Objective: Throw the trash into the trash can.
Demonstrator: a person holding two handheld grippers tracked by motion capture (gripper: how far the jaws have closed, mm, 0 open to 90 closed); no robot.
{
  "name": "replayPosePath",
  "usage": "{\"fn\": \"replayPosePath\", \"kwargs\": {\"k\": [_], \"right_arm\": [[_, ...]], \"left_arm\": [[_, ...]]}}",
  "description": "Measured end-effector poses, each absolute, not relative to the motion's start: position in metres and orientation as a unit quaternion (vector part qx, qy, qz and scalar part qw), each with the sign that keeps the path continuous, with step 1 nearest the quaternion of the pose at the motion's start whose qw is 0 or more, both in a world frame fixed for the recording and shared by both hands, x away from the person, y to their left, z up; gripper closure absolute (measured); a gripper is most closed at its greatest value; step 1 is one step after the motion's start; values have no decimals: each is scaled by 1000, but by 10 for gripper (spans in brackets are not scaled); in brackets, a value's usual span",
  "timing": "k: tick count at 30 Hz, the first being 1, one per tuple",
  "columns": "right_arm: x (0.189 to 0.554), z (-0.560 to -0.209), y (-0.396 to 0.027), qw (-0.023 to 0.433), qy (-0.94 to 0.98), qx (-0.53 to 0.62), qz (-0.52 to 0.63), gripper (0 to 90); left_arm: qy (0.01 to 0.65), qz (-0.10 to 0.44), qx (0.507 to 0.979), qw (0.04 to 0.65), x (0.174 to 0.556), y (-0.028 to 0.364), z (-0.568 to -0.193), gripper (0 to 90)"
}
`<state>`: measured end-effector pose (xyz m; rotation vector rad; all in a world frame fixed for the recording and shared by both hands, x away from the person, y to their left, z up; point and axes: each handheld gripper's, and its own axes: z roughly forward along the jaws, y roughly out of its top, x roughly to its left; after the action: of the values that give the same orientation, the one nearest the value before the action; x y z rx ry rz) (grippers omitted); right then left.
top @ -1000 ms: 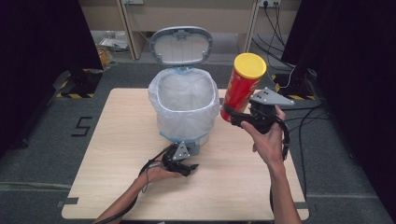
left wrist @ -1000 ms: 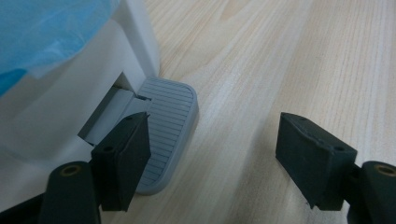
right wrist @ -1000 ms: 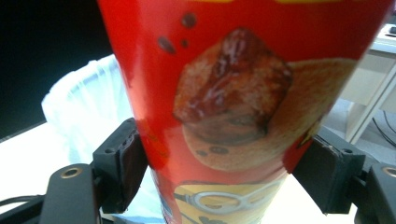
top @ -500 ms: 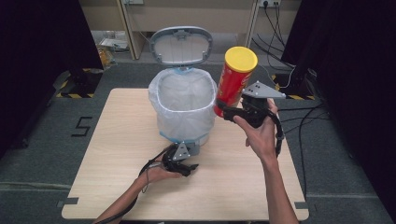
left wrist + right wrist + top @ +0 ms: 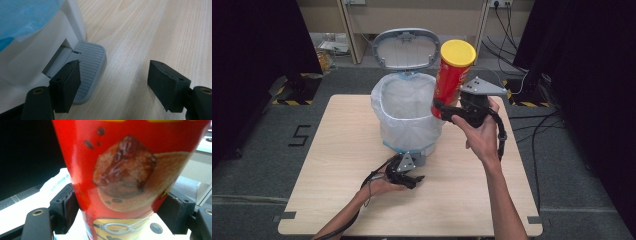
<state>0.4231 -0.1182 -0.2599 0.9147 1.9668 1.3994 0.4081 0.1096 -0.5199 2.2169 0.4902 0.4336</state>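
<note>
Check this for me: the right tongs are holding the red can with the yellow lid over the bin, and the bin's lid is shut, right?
Not quite. The bin's lid stands open, tipped up behind the lined bin, as the high view shows. The rest holds: the right tongs grip the red can with the yellow lid beside and above the bin's rim.

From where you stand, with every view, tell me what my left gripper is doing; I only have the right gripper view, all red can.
Observer: The left gripper is open at the bin's grey pedal, one finger resting over it.
Operator: Say whether the lid is up.
Observer: The lid stands open behind the bin.
Operator: Report where my can sits.
Observer: The can is held tilted at the bin's right rim, yellow cap up, not yet inside.
</note>
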Motion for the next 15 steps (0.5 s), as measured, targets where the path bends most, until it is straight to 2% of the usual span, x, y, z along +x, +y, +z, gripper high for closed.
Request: {"fn": "replayPosePath", "kwargs": {"k": [15], "right_arm": [[449,-250,-78,264,744,330,518,247]], "left_arm": [[194,173,877,405,408,109,-520,259]]}}
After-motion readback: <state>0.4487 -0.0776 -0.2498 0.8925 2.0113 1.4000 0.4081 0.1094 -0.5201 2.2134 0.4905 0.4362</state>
